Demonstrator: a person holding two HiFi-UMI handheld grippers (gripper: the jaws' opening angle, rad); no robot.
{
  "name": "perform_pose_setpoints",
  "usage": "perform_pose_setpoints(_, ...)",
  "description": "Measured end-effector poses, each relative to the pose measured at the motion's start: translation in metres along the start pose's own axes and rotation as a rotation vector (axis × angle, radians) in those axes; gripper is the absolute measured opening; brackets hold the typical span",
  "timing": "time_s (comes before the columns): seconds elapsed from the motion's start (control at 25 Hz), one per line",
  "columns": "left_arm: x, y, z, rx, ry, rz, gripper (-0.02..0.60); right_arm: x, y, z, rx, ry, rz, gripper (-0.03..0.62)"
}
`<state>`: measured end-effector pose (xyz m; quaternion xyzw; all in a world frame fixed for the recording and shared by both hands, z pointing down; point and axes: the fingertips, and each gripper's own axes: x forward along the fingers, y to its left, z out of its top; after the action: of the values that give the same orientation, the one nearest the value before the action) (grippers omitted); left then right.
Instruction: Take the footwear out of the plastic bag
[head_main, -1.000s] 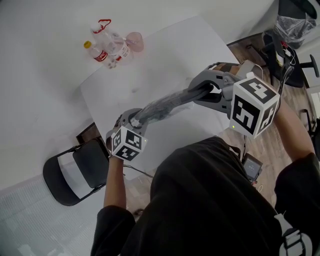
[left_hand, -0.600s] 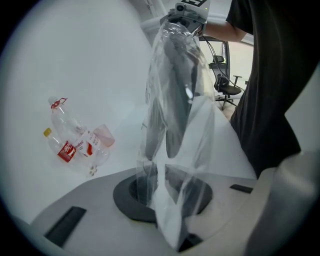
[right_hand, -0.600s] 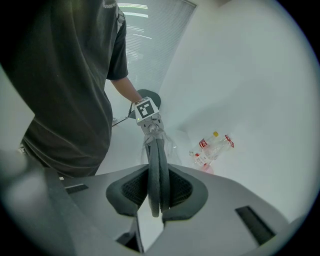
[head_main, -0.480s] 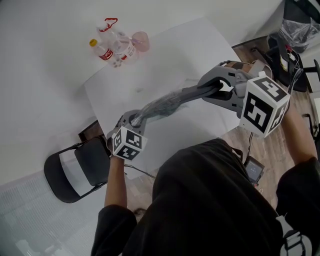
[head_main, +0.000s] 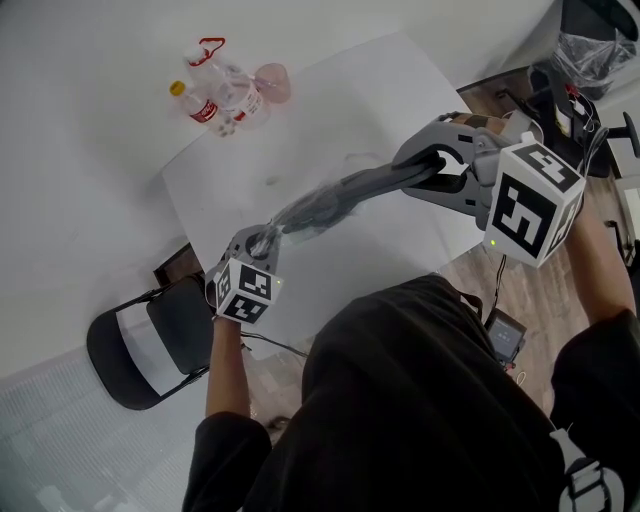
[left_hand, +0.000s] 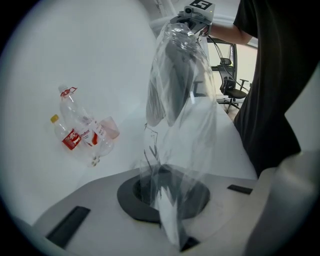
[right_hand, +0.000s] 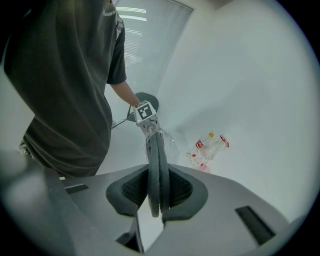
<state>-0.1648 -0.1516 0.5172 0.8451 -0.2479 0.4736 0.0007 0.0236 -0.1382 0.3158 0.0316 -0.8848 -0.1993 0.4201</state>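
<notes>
A pair of dark flat footwear (head_main: 372, 183) hangs over the white table (head_main: 340, 90), partly inside a clear plastic bag (head_main: 300, 213). My right gripper (head_main: 432, 170) is shut on the footwear's end, and the two soles (right_hand: 158, 165) stand edge-on between its pads. My left gripper (head_main: 260, 241) is shut on the bag's far end. Its jaws have just been closing with the thin film (left_hand: 172, 150) pinched between them. In the left gripper view the footwear (left_hand: 172, 75) shows dark through the bag, with the right gripper (left_hand: 196, 11) beyond it.
Two plastic bottles (head_main: 215, 90) and a pink cup (head_main: 272, 82) lie at the table's far left corner. A black folding chair (head_main: 150, 340) stands by the near left corner. Office chairs and a bag (head_main: 590, 50) crowd the right side.
The left gripper has shifted a little toward the table's near corner, and the bag looks drawn out longer between the two grippers. The right gripper keeps its hold on the footwear.
</notes>
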Motion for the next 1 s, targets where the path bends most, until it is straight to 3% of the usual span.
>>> perform_pose_setpoints(0.24, 0.001, 0.006, -0.008, -0.043, -0.009, 0.009, 0.023, -0.003, -0.002, 0.0, 0.008, -0.007, -0.011, 0.077)
perform_pose_setpoints(1.0, -0.001, 0.009, -0.022, -0.065, 0.004, 0.024, 0.023, -0.01, -0.005, 0.001, -0.002, -0.004, -0.03, 0.077)
